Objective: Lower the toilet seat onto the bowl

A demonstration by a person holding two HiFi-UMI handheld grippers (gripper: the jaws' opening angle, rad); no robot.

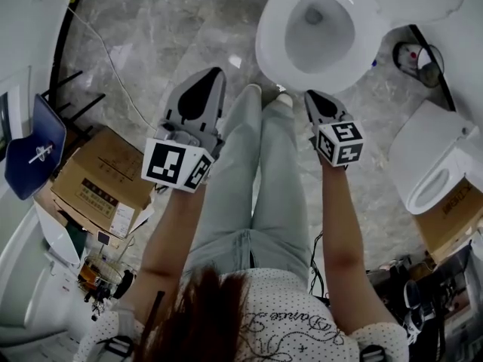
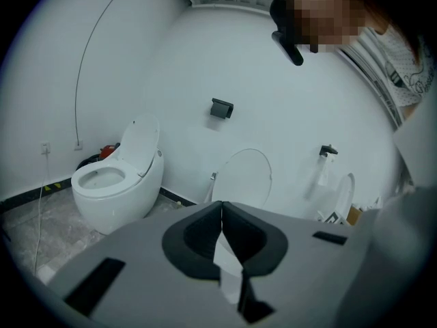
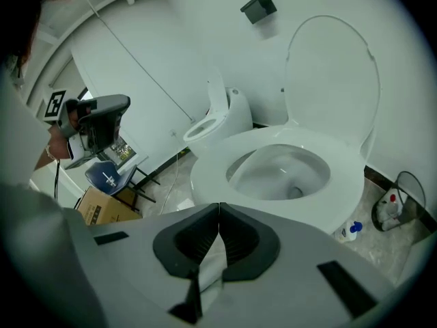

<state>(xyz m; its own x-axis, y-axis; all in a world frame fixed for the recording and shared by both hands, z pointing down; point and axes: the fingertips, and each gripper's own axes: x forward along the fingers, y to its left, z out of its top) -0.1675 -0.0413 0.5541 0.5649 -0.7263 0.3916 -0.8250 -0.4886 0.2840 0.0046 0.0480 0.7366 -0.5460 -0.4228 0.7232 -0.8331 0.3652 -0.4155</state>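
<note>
- Find toilet seat (image 3: pixel 345 183) apparently down already, lying as a wide white ring on the bowl (image 3: pixel 280 173), straight ahead of the feet and far-centre in the head view.
- See lid (image 3: pixel 334 74) upright at the far side against the wall; can't rule out a second leaf folded behind it.
- Read left gripper (image 2: pixel 222 209) as closed, pads together with nothing between, held near-left and well apart from the toilet.
- Read right gripper (image 3: pixel 218 210) the same way: fingers together and empty, near the seat's near rim but not touching.
- Expect rigid moulded plastic — light, glossy, slippery under the pads, hinged at the far end.
- Judge it brittle under shock, so don't let it free-fall; a slam risks hinge or rim.
- If it needs moving, pinch across the thin near edge, farthest from the hinge, or support from underneath and ease it down.
- Note second toilet (image 2: pixel 116 180) at far left and cardboard box (image 1: pixel 102 176) near left — neither in the way.
</note>
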